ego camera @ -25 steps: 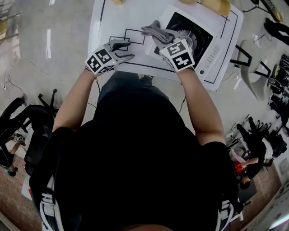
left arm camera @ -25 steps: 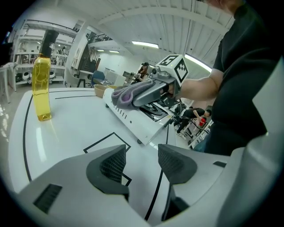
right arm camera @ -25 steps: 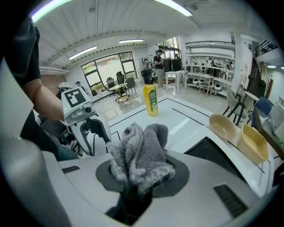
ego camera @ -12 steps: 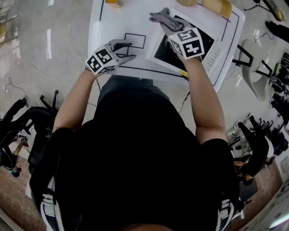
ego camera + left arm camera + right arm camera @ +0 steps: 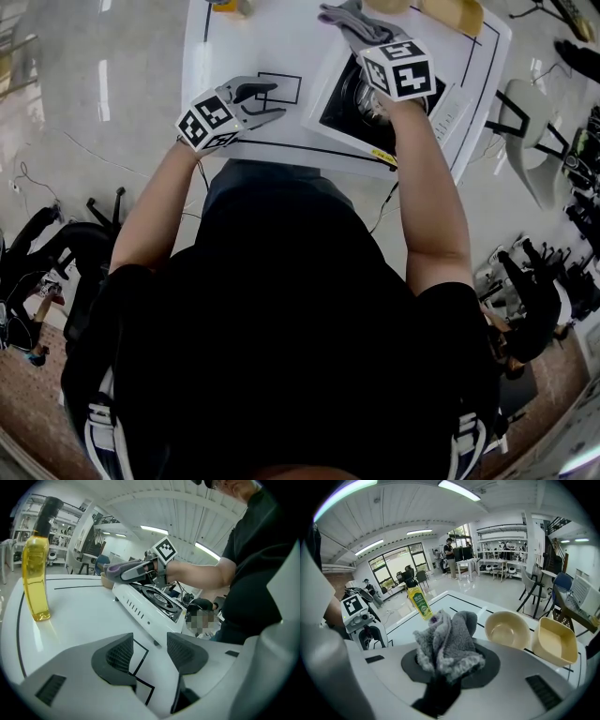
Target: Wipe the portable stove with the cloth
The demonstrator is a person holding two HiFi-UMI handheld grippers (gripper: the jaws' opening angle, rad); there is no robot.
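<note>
In the left gripper view, a yellow oil bottle [image 5: 36,578] stands upright at left. In the right gripper view, a round beige bowl [image 5: 506,629] and a beige tub [image 5: 554,641] sit at lower right.

From my station I see the person in a black short-sleeved shirt [image 5: 300,328]. Both tools are pale grey plastic. The left hand-held gripper [image 5: 264,101] has dark grey ribbed pads [image 5: 117,656], and it and the right hand-held gripper [image 5: 367,42] each carry a white cube [image 5: 206,125] printed with black square markers.

No lettering was legible. The green label on the yellow bottle [image 5: 419,604] was too small and blurred to be read.
</note>
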